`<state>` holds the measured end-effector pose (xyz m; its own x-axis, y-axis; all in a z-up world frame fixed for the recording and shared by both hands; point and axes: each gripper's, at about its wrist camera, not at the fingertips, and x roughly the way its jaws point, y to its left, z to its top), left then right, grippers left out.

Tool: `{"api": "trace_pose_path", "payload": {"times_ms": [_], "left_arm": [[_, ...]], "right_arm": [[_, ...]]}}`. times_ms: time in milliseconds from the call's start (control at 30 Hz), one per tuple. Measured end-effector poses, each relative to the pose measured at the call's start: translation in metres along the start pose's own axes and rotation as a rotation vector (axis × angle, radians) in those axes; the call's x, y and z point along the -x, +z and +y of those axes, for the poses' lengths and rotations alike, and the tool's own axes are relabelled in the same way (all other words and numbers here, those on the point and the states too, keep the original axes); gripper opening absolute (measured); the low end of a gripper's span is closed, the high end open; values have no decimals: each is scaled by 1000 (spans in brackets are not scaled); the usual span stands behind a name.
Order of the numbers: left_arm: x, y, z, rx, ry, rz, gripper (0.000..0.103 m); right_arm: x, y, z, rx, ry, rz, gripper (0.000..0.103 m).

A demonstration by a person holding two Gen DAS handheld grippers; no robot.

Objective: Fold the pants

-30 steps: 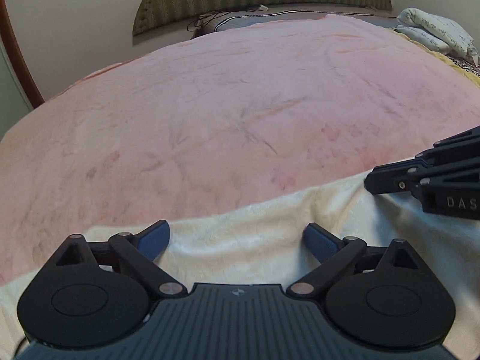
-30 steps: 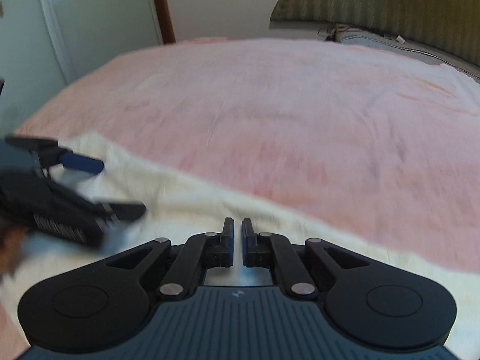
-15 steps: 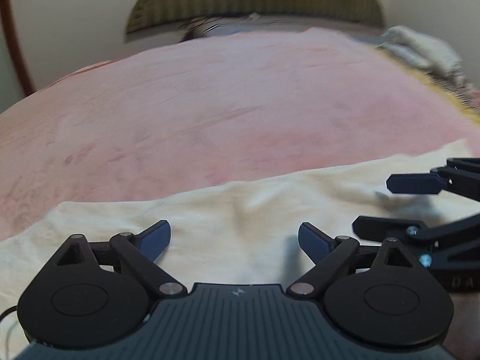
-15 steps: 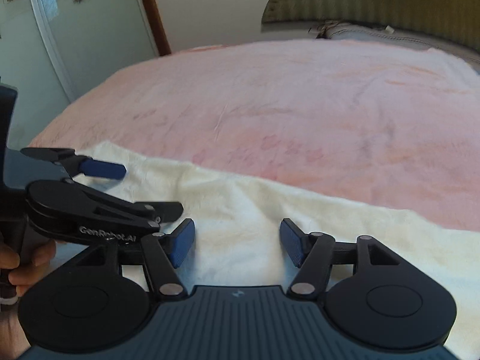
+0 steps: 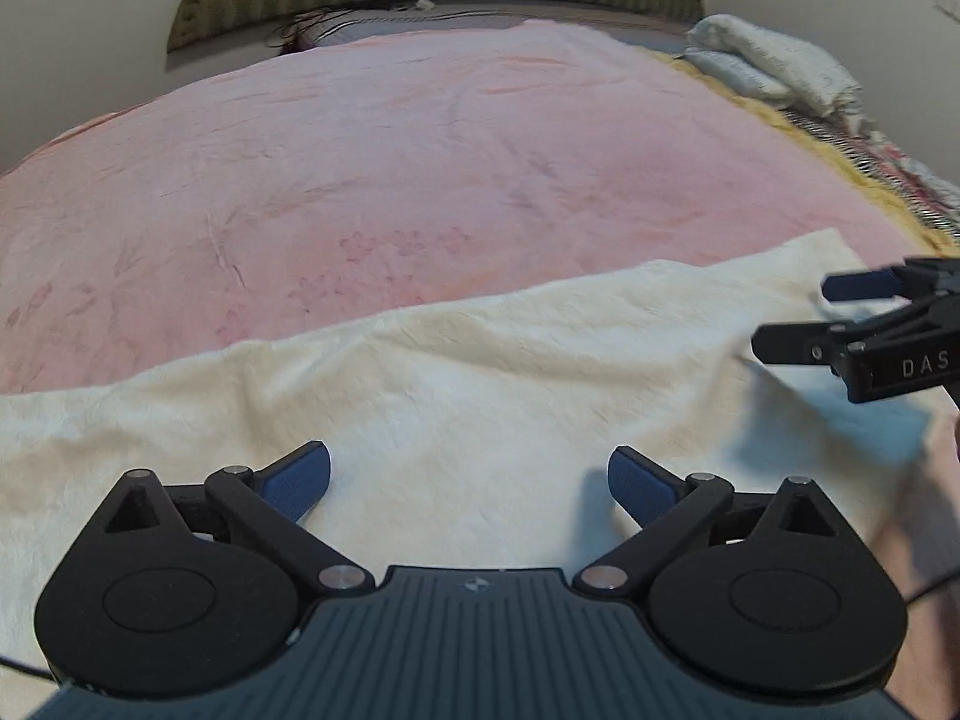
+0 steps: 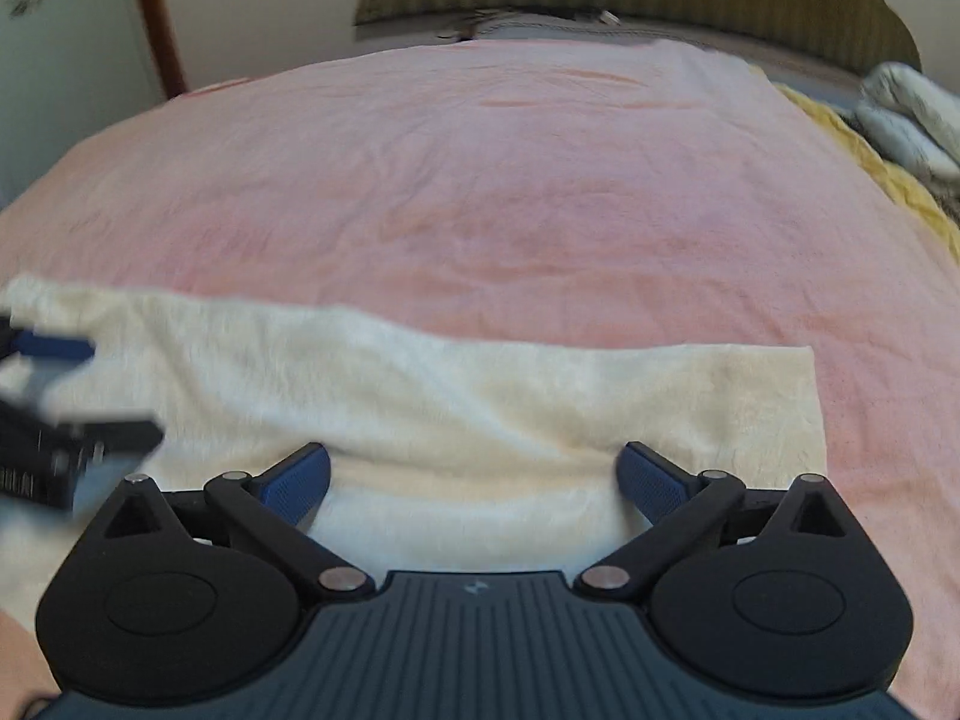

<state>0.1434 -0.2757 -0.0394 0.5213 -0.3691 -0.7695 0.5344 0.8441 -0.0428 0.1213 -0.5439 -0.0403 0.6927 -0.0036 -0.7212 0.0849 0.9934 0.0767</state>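
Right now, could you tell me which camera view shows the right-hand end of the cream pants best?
The right wrist view: the cream pants end there in a full, square edge on the pink blanket. In the left wrist view that end is partly hidden behind the right gripper.

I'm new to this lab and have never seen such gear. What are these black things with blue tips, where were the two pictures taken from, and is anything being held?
They are hand-held tongs, one in each of a person's hands, each carrying a camera that looks along its fingers. One picture comes from the left tongs, the other from the right tongs; each also glimpses the other at its edge. Cream pants lie flat on a pink blanket on a bed. Both tongs have just been opening and now stand wide over the pants, holding nothing.
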Motion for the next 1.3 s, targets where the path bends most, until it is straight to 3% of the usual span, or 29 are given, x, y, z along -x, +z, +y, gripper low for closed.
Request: {"api": "trace_pose_path", "payload": {"times_ms": [67, 133, 200, 233, 267, 333, 367, 400, 467, 533, 567, 600, 667, 700, 767, 833, 933, 1000, 1133, 1300], "left_arm": [[6, -8, -3, -8, -10, -10, 102], [-2, -12, -11, -42, 3, 8, 102], [-4, -16, -19, -87, 30, -5, 101], [0, -16, -21, -89, 23, -14, 100], [5, -17, -22, -90, -3, -18, 101], [13, -21, -21, -79, -48, -36, 102], [13, -23, -21, -70, -52, -39, 102], [10, -26, -22, -67, -55, -25, 102], [3, -31, -28, -99, -49, -5, 103], [6, -37, -35, -136, -48, -29, 102], [8, -37, -36, -148, -70, -24, 102], [11, -38, -36, -149, -84, -26, 102], [16, -40, -32, -143, -97, -46, 102], [17, -41, -30, -135, -89, -61, 102], [17, -43, -28, -107, -46, -88, 102], [11, -45, -26, -74, -27, -68, 103], [11, -51, -26, -74, -24, -101, 103], [11, -54, -26, -81, -20, -114, 103], [12, -55, -25, -79, -22, -118, 103], [13, -59, -25, -93, -24, -124, 103]], "right_arm": [[23, -9, 6, 54, -4, -27, 103], [28, -25, 7, 89, 3, 21, 103], [16, -38, -3, 71, -4, 57, 103], [18, -44, -14, 33, 18, 17, 103], [25, -47, -20, -2, -62, 2, 103], [44, -50, -17, -7, -362, -63, 103], [57, -55, -14, -24, -439, -107, 103], [73, -62, -12, -72, -398, -157, 103], [94, -76, -14, -215, -107, -222, 103], [92, -87, -11, -309, 147, -206, 103], [87, -91, -7, -310, 197, -174, 103], [79, -94, 0, -264, 180, -123, 103], [76, -102, 7, -164, -5, -85, 103], [82, -106, 4, -170, -62, -90, 103], [102, -116, -13, -318, -100, -166, 103], [119, -134, -28, -498, -37, -250, 103], [113, -162, -43, -728, 208, -229, 103], [108, -173, -41, -781, 317, -247, 103], [94, -160, -37, -761, 416, -259, 103], [73, -135, -47, -777, 326, -352, 103]]}}
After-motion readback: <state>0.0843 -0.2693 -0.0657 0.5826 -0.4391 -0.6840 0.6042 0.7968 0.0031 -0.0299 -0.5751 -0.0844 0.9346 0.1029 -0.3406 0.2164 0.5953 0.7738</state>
